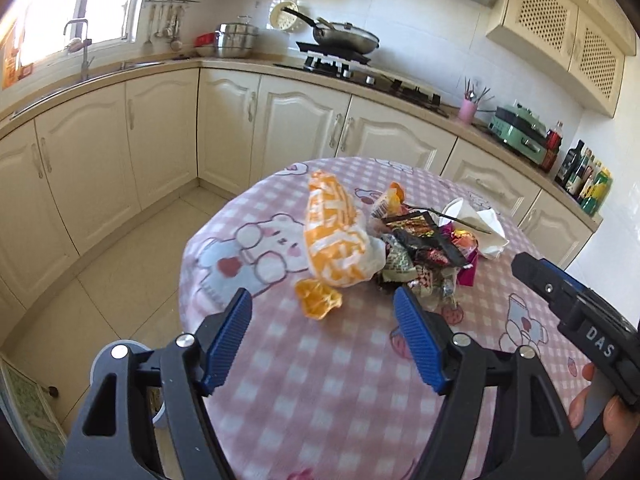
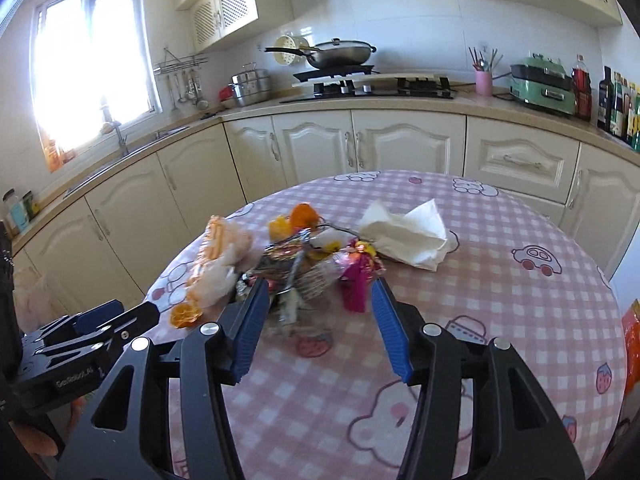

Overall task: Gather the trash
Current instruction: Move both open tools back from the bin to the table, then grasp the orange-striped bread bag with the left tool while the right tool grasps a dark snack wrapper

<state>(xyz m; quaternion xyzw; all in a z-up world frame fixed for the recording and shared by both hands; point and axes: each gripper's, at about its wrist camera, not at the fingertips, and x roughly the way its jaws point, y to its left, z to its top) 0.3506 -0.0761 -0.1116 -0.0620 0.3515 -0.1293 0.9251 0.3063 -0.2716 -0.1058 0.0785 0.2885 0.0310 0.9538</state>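
Evidently the approach step is in hand: both tools are hovering spread wide and gripping nothing, the left tool facing the orange peel, the right tool facing the wrapper pile heaped mid-tabletop. Next, I judge, one is needing to descend and pinch a single scrap.

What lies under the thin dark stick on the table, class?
The thin dark stick lies across the top of the pile, over the crumpled white napkin and dark shiny snack wrappers. Whatever sits deeper in the pile, beneath those wrappers, is covered.
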